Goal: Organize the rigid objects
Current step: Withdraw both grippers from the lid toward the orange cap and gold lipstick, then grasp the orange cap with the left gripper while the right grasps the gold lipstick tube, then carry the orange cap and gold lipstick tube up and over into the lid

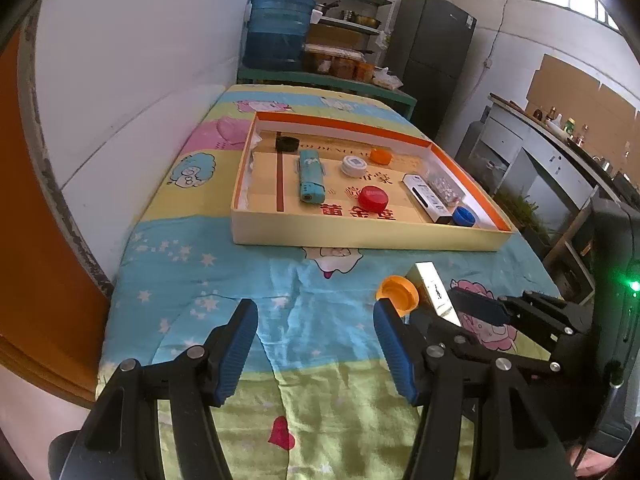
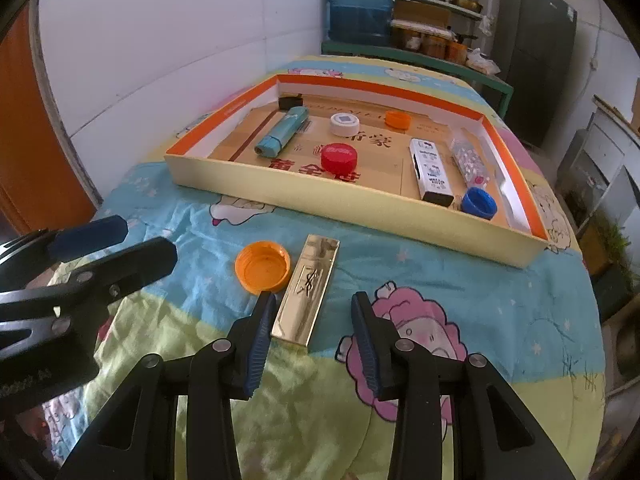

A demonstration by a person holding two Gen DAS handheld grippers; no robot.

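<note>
A shiny gold bar [image 2: 306, 294] is lying flat between the right gripper [image 2: 314, 334]'s open fingers. An upturned orange cap [image 2: 263, 267] is sitting just left of its tip

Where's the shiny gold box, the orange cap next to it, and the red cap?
Shiny gold box [image 2: 308, 288], right wrist view, middle of its top face.
Orange cap [image 2: 263, 267], right wrist view, hollow inside.
Red cap [image 2: 339, 157], right wrist view, flat top.
</note>
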